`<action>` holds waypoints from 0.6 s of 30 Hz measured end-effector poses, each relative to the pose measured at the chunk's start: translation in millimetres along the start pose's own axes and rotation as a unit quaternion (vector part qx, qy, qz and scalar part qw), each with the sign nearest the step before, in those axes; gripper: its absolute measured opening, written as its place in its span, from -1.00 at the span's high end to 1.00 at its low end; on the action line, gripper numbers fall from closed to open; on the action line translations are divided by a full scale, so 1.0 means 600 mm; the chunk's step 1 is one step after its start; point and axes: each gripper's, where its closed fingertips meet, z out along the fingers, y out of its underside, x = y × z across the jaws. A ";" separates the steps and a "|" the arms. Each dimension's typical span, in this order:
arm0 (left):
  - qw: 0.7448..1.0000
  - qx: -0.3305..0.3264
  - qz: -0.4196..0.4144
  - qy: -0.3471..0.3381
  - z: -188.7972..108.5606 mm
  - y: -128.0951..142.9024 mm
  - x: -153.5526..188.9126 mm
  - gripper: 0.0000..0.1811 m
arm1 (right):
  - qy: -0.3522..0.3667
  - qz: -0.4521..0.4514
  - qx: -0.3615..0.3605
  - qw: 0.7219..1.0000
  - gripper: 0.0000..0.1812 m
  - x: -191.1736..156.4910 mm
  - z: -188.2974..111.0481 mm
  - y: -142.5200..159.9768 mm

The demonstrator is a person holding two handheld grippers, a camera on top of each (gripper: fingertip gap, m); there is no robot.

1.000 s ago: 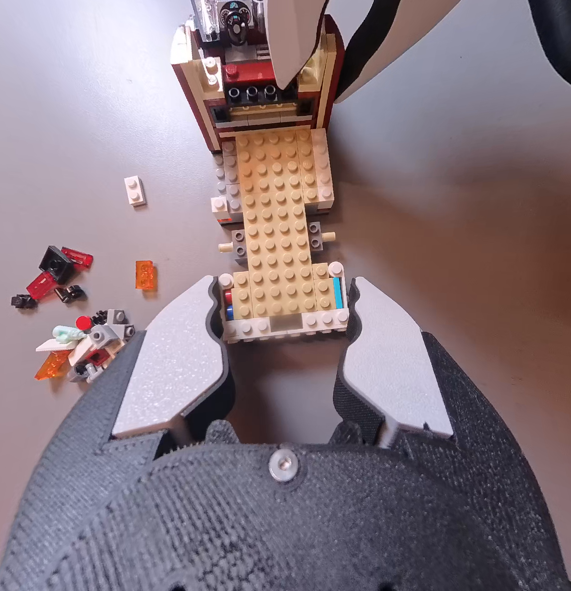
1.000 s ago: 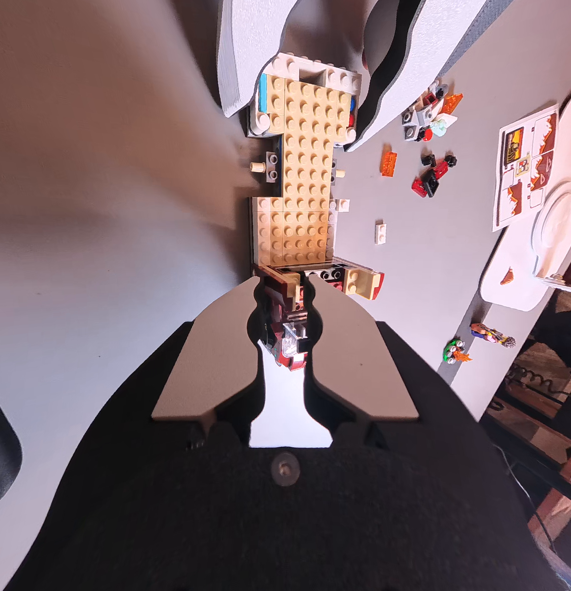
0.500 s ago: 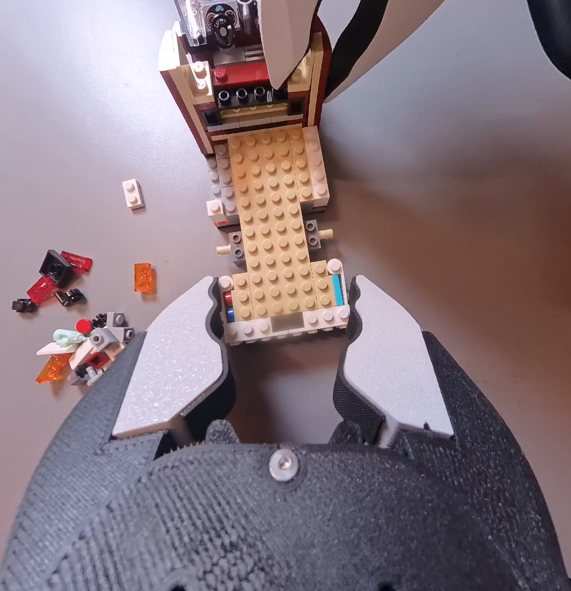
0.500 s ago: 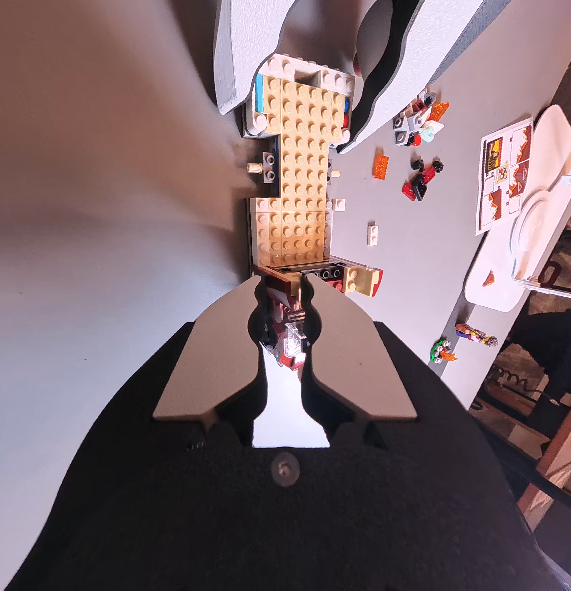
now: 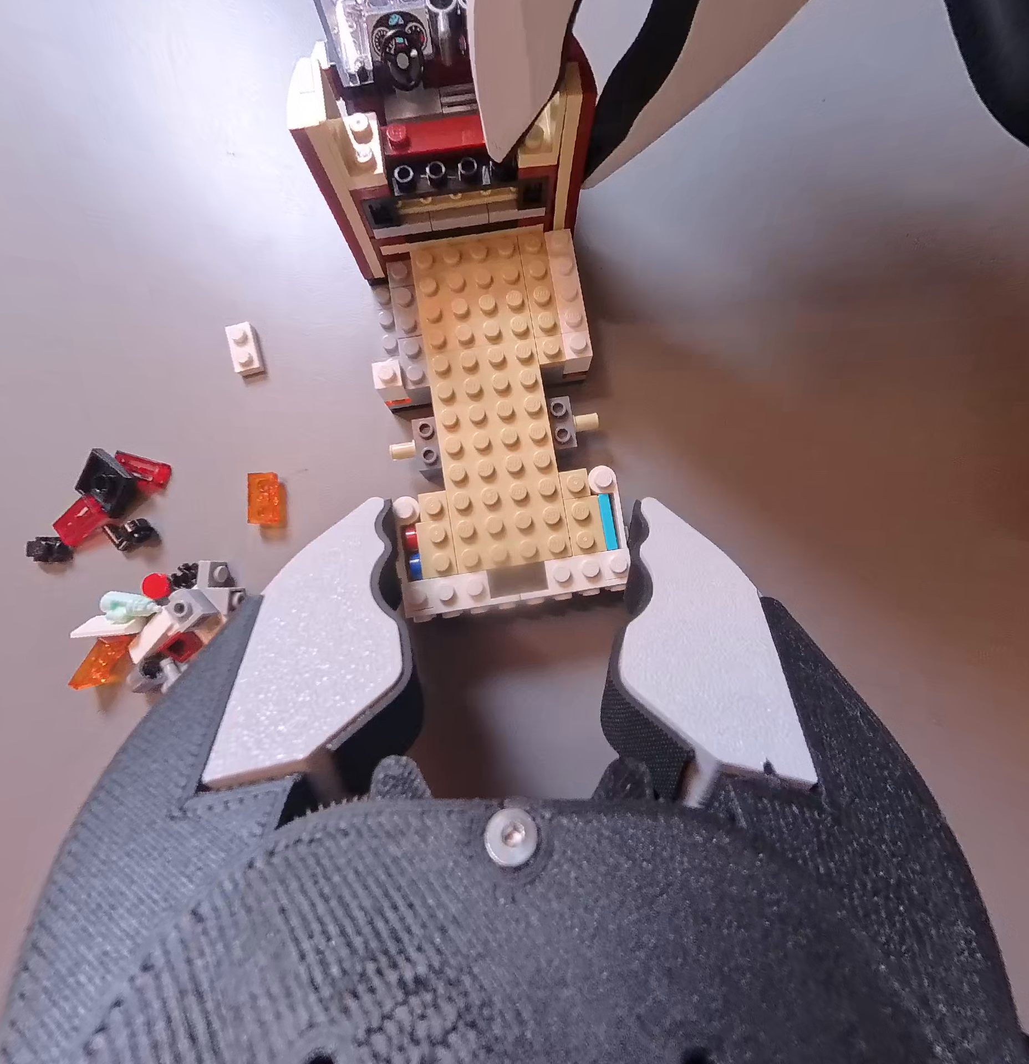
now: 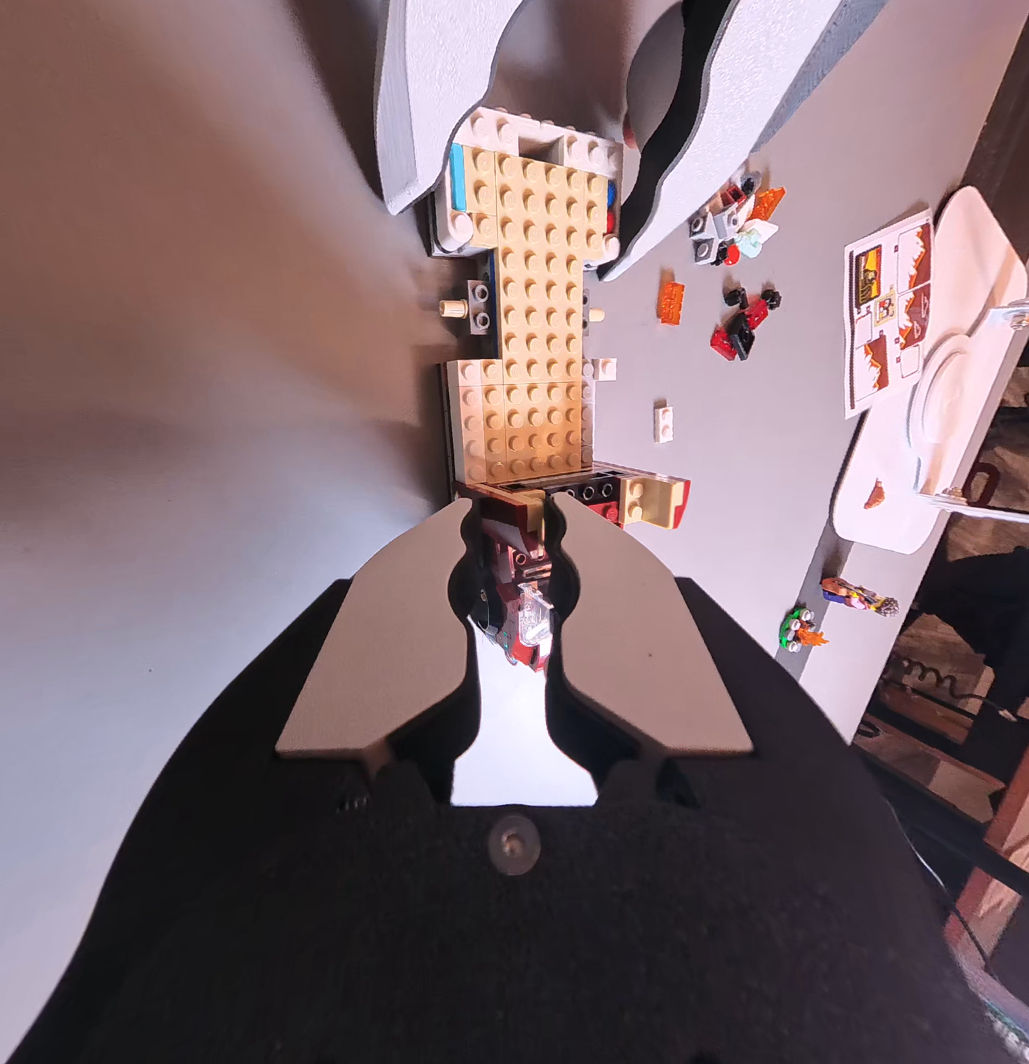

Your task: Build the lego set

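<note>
A lego vehicle (image 5: 495, 403) lies on the grey table: a long tan studded chassis with a dark red and tan cab (image 5: 437, 149) at the far end. My left gripper (image 5: 509, 518) is shut on the chassis's near white-edged end, one finger on each side. The right gripper's white fingers (image 5: 515, 75) come down onto the cab's right wall. In the right wrist view my right gripper (image 6: 512, 506) is shut on that dark red cab wall (image 6: 518, 576). The chassis (image 6: 535, 322) runs away from it to the left gripper's fingers (image 6: 420, 115).
Loose pieces lie left of the chassis: a white plate (image 5: 245, 349), an orange clear plate (image 5: 265, 498), red and black bits (image 5: 106, 495) and a mixed pile (image 5: 155, 622). The instruction sheet (image 6: 886, 316), a white tray (image 6: 881, 495) and small figures (image 6: 858, 596) sit near the table's edge. Tip to tip, the grippers are about 9 cm apart. Measured from the fingertips, the orange clear plate (image 5: 265, 498) is 4 cm or so from the left gripper and 11 cm from the right. The right camera catches it too, in the right wrist view (image 6: 668, 302).
The right gripper has tilted a little while it stays clamped on the cab, and the cab end has shifted slightly to the left. The left gripper holds the chassis end as before.
</note>
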 end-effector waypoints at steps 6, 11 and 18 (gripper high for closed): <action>0.999 -0.003 0.011 -0.030 -0.002 -0.011 0.001 -0.11 | 0.002 0.010 0.004 1.000 0.77 0.005 0.003 -0.004; 0.997 -0.008 0.035 -0.075 0.003 -0.062 -0.025 0.00 | -0.021 0.017 0.019 0.999 0.78 0.003 0.002 -0.006; 0.997 -0.063 0.036 -0.022 0.058 -0.080 -0.017 0.16 | -0.076 0.066 0.058 0.993 0.79 0.007 -0.001 -0.011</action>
